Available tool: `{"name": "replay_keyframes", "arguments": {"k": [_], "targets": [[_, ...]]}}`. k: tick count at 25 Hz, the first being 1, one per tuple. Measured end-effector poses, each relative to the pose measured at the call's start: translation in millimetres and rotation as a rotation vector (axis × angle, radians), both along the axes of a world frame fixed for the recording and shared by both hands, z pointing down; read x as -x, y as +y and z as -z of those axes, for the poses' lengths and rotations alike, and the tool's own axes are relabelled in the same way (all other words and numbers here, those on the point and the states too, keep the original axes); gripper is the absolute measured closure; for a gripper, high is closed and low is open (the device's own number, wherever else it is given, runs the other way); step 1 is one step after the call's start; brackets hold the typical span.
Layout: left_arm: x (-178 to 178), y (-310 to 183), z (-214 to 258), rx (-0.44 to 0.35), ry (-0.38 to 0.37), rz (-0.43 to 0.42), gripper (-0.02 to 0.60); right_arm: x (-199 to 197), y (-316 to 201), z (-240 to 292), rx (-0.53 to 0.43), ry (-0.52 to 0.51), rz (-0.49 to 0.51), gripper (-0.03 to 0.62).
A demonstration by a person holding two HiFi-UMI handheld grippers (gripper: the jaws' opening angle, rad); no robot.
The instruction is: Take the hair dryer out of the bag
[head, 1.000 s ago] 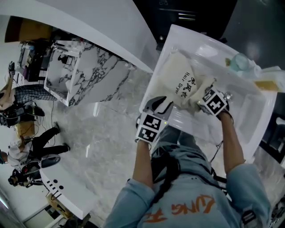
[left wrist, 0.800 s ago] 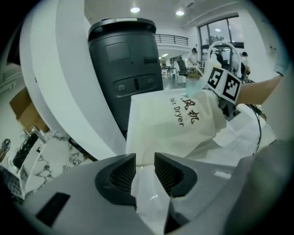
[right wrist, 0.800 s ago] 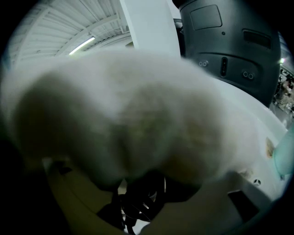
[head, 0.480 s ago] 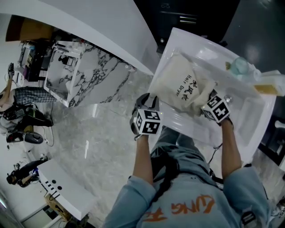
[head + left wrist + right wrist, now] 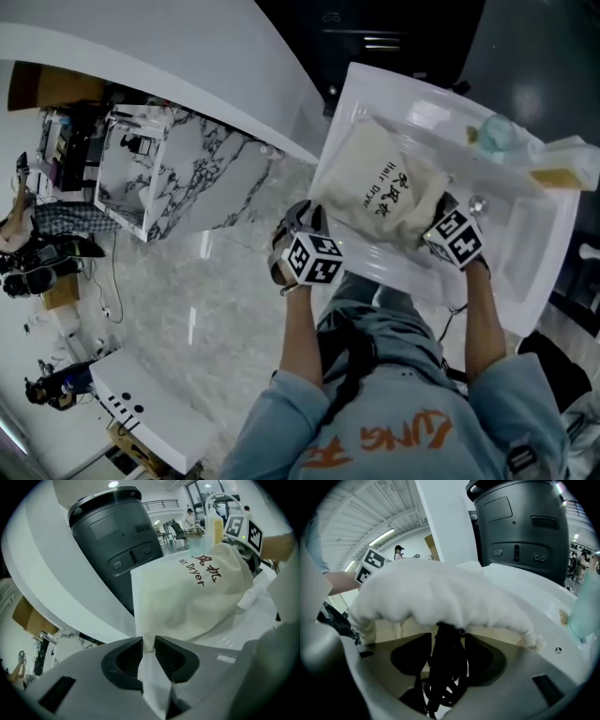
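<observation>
A: Two claws on the bag (image 5: 384, 183), is that right?

B: Yes, one at each end of it. The left claw (image 5: 148, 645) has just been closing, and its jaws now pinch a fold of the cream cloth at the bag's closed corner.

A: And the right claw (image 5: 449, 641)?

B: It sits at the bag's gathered mouth. Its jaws are clamped on a black cord (image 5: 445, 677), which comes out of that mouth in loops.

A: Where is the hair dryer itself?

B: Its body shows in no view. The bag bulges full, with "Hair Dryer" printed on its side, and only the cord is outside the cloth.

A: What does the bag rest on?

B: It lies on a white bench (image 5: 534, 267), printed side up.

A: Anything else near the bag?

B: A dark grey machine (image 5: 115, 536) stands just behind the bag. A pale green bottle (image 5: 497, 133) stands beyond the bag's mouth end, apart from it. The person's forearms (image 5: 298, 337) reach toward the bag from its near side.
</observation>
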State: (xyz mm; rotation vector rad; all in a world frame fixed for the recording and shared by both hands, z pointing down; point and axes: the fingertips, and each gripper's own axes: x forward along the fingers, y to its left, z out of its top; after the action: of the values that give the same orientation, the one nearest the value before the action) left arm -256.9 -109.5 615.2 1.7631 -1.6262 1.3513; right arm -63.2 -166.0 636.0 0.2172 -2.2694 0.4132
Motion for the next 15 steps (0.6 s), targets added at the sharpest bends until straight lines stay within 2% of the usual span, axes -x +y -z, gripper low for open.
{"name": "replay_keyframes", "arguments": {"k": [3, 15], "targets": [[1, 0, 0, 0.004, -0.028, -0.015, 0.508, -7, 1, 3, -0.009, 0.001, -0.02, 0.37], [2, 3, -1, -0.03, -0.045, 0.002, 0.515, -52, 18, 15, -0.055, 0.003, -0.11, 0.372]]}}
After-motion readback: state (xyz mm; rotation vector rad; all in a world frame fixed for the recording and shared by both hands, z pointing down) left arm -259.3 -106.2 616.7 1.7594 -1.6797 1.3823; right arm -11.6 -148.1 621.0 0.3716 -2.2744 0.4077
